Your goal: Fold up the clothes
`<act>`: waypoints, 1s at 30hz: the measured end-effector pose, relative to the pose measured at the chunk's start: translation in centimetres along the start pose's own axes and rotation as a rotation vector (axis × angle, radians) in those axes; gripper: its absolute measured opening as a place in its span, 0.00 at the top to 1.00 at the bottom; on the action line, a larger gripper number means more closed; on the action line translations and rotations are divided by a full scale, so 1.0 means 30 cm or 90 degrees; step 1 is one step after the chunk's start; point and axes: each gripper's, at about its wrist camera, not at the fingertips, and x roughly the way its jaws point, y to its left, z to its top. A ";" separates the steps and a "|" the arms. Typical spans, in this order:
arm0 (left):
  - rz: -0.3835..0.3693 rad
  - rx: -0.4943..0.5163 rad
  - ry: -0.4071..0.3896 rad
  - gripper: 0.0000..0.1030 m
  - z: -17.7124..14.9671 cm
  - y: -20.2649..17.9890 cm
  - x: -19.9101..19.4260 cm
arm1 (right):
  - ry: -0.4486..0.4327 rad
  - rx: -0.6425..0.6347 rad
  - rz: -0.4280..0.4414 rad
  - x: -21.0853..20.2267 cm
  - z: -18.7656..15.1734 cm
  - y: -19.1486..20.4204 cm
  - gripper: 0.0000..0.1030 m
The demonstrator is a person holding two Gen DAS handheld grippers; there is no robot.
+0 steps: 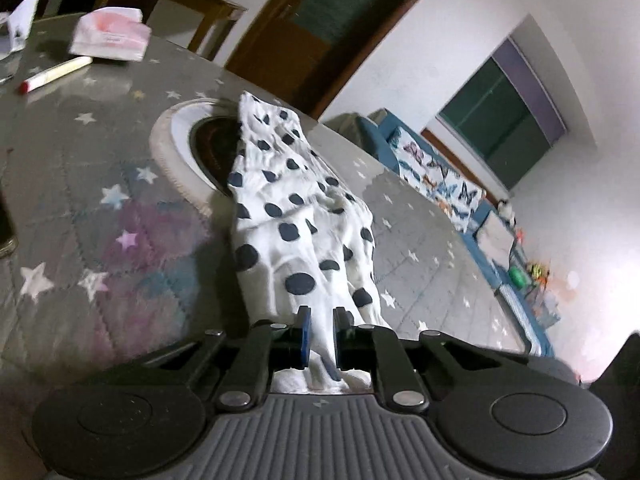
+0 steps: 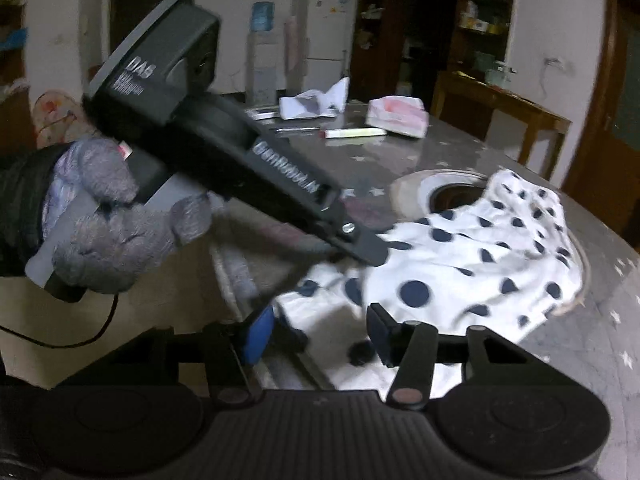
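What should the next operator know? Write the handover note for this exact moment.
Left gripper: shut on the polka-dot garment, lifting one end off the table.
Right gripper: open, fingers either side of the cloth's near edge, not gripping.
The garment's far end drapes over the round inset in the table.
Done: one end picked up.
Left: grip with the right, spread it out, fold it. No finished fold shows yet.

The garment (image 2: 480,256) hides part of the table's round opening (image 2: 456,196); shelf items blur.
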 end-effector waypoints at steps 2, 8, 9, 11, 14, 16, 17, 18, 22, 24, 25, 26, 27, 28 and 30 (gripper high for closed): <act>0.003 -0.005 -0.008 0.87 0.001 0.008 -0.019 | 0.005 -0.033 0.000 0.019 0.000 0.032 0.49; 0.017 -0.007 -0.025 0.80 -0.009 0.012 -0.070 | 0.011 -0.096 -0.057 0.078 -0.011 0.087 0.70; 0.020 -0.007 -0.026 0.74 -0.012 0.012 -0.073 | 0.009 -0.081 -0.056 0.078 -0.010 0.077 0.72; 0.026 -0.003 -0.028 0.65 -0.020 0.013 -0.086 | -0.007 -0.041 -0.057 0.048 -0.003 0.040 0.86; 0.031 0.002 -0.026 0.64 -0.030 0.022 -0.098 | -0.035 -0.021 -0.092 -0.006 0.009 0.001 0.90; 0.035 -0.002 -0.025 0.63 -0.037 0.032 -0.100 | -0.043 -0.029 -0.125 -0.031 0.016 -0.015 0.91; 0.036 -0.004 -0.024 0.63 -0.040 0.036 -0.101 | -0.042 -0.034 -0.131 -0.029 0.015 -0.017 0.91; 0.034 -0.008 -0.021 0.63 -0.042 0.038 -0.101 | -0.038 -0.038 -0.132 -0.023 0.014 -0.016 0.91; 0.034 -0.015 -0.018 0.60 -0.042 0.041 -0.105 | -0.025 -0.055 -0.089 0.014 -0.009 0.041 0.91; 0.035 -0.019 -0.016 0.56 -0.037 0.042 -0.107 | -0.016 -0.062 -0.079 0.023 -0.011 0.052 0.90; 0.036 -0.017 -0.015 0.56 -0.034 0.041 -0.106 | -0.011 -0.066 -0.076 0.028 -0.012 0.055 0.87; 0.039 -0.012 -0.018 0.56 -0.031 0.037 -0.107 | -0.005 -0.068 -0.073 0.034 -0.016 0.058 0.78; 0.041 -0.010 -0.023 0.56 -0.026 0.031 -0.107 | 0.002 -0.068 -0.069 0.042 -0.023 0.060 0.74; 0.037 -0.010 -0.026 0.56 -0.020 0.027 -0.105 | 0.009 -0.070 -0.065 0.050 -0.031 0.063 0.74; 0.029 -0.007 -0.032 0.56 -0.005 0.016 -0.097 | 0.013 -0.082 -0.062 0.065 -0.047 0.074 0.73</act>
